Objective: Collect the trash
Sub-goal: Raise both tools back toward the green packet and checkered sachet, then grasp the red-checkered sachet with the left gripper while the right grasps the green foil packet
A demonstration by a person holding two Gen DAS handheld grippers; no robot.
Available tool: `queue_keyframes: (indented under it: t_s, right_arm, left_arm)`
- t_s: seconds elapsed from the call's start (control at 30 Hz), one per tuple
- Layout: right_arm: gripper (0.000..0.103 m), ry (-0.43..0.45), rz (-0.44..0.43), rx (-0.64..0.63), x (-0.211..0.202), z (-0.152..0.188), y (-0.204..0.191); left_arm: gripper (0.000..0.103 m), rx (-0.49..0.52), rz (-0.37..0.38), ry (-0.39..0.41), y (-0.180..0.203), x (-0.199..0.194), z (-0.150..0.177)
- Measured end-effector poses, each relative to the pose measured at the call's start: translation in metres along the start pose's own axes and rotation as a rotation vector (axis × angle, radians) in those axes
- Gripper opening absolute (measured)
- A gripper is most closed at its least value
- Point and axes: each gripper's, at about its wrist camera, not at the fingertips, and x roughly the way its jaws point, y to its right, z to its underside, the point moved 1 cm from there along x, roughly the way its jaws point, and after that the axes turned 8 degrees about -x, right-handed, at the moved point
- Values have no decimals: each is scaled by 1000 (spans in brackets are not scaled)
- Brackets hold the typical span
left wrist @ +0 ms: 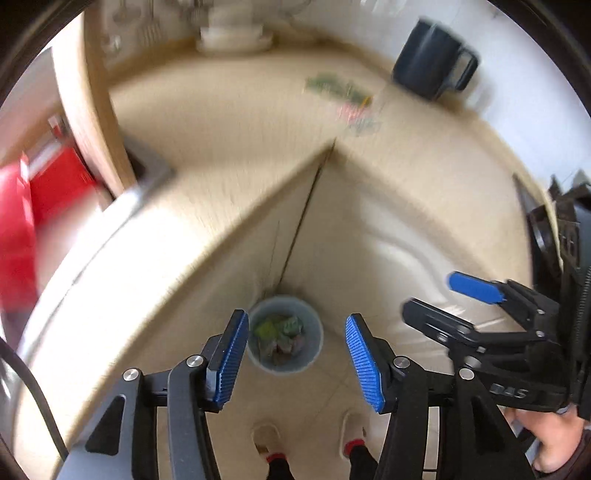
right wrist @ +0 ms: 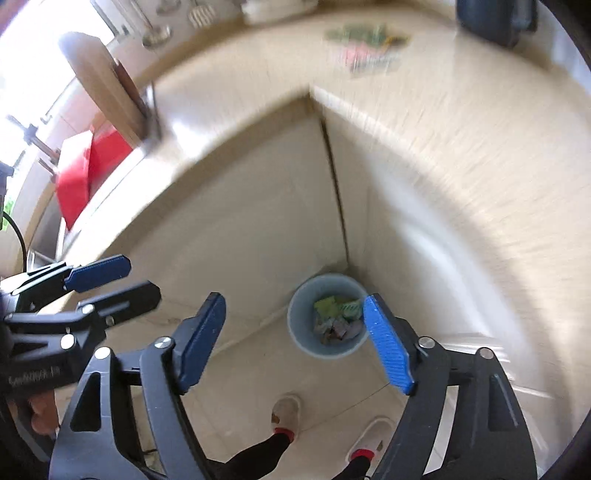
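Observation:
A pale blue trash bin (left wrist: 284,334) stands on the floor in the inner corner of the counter, with crumpled green and grey wrappers inside; it also shows in the right wrist view (right wrist: 327,319). My left gripper (left wrist: 293,356) is open and empty, high above the bin. My right gripper (right wrist: 295,339) is open and empty, also above the bin. Each gripper shows in the other's view: the right one (left wrist: 443,295) and the left one (right wrist: 118,280). Blurred green and red wrappers (left wrist: 345,99) lie on the countertop near the corner, also in the right wrist view (right wrist: 369,44).
A dark mug (left wrist: 434,61) stands on the counter at the back right. A wooden cutting board (left wrist: 88,107) leans at the left by a red object (left wrist: 55,181). White items (left wrist: 234,35) sit at the back. The person's feet (right wrist: 286,415) are on the tiled floor.

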Motion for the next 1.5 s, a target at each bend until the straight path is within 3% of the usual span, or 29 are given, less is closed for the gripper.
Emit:
queue_keyframes:
  t_s: [0.07,0.1,0.27,0.4,0.6,0.77,0.9,1.1,1.23,1.37,1.5]
  right_arm:
    - [101,63,38,-10,-42,-7,-10]
    - [103,89,52,-11,-59,-14,-14]
    - [103,278,142,-3,-157,-44,-40]
    - [103,423,226,-23,-208,-63,-65]
    - [103,486,267,-46,-237,-75,-72]
    - [103,448,272,-25,-206,-91,-47]
    - [103,377,267,-6,-163,-112,-8]
    - [103,268,230,38,-89,-148,63]
    - [103,187,209,42,-41,-180,118]
    - [103,144,168,52,-3,-206,165]
    - [103,104,117,44,29,-225,192]
  left_arm:
    - [67,26,5,53,1,-42,-6]
    - [72,38,6,81,3,-59,-9]
    - [83,85,-10,263,11,-141,-23]
    - [101,65,5,393,9,-200,-27]
    - [101,65,-8,425,-1,-222,-37]
    - [101,45,-28,367,20,-170,-52]
    - [101,61,-59,275,30,-106,-87]
    - [101,70,-70,148,66,10,-141]
    - [101,16,-68,8,89,97,-183]
    - [101,-23,-103,-17,96,149,-221]
    - [101,8,-160,-38,102,182,-231]
